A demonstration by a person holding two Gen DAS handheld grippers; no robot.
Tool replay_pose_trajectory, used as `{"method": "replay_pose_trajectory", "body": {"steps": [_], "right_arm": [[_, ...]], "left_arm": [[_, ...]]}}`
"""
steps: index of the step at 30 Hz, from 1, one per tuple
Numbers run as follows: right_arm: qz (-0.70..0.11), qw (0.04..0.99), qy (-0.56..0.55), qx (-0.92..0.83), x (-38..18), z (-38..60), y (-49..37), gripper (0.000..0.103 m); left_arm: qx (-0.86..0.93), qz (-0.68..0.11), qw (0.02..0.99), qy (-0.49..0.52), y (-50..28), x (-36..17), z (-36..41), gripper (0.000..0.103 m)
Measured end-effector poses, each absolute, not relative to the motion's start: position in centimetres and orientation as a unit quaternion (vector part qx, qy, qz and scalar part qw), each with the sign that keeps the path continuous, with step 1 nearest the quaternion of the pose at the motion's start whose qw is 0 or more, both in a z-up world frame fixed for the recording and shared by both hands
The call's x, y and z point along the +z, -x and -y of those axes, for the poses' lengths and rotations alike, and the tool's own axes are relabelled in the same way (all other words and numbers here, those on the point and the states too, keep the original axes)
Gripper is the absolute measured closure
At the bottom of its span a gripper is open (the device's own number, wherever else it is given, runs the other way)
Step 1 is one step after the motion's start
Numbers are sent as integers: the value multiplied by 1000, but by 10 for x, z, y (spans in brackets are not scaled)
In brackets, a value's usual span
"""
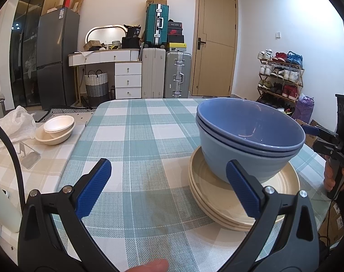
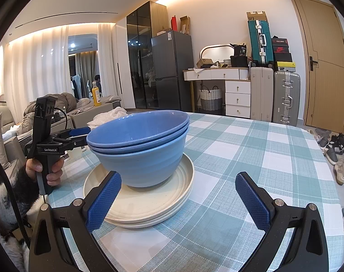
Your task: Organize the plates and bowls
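Note:
Nested blue bowls [image 1: 251, 136] [image 2: 140, 149] stand upright on a stack of cream plates [image 1: 219, 195] [image 2: 149, 201], on the checked tablecloth [image 1: 138, 136] [image 2: 251, 149]. My left gripper [image 1: 168, 170] is open and holds nothing; it hovers over bare cloth left of the stack, and its right finger overlaps the bowls and the plate rim in the image. My right gripper [image 2: 178, 179] is open too, with its left finger in front of the plates' near edge. Each gripper shows in the other's view: the right one [image 1: 316, 136] at the far side, the left one [image 2: 76, 136] in a hand.
A side table on the left carries two cream bowls [image 1: 56, 129], a white plastic bag [image 1: 15, 122] and a clear stand [image 1: 28, 156]. Beyond the table's far edge are suitcases [image 1: 166, 74], a shoe rack [image 1: 280, 74] and loose shoes [image 2: 339, 154] on the floor.

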State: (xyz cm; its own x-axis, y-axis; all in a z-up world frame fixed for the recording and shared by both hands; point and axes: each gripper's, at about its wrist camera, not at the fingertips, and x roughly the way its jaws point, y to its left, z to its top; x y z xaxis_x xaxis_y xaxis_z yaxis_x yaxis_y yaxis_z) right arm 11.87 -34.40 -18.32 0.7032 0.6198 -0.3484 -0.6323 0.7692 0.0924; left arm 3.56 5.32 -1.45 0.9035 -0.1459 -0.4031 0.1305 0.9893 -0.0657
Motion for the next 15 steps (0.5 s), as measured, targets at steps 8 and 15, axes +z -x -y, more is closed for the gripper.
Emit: {"method": "replay_pose_trajectory", "body": {"steps": [8,15], "right_arm": [[-183,923,17,339,-183,344,-119,0],[-182,923,17,339,-184,345,-119,0]], "left_arm": [[-71,-208,975,19,-36,-15,-53,2],[-71,-209,975,21,-36,-15,-54,2]]}}
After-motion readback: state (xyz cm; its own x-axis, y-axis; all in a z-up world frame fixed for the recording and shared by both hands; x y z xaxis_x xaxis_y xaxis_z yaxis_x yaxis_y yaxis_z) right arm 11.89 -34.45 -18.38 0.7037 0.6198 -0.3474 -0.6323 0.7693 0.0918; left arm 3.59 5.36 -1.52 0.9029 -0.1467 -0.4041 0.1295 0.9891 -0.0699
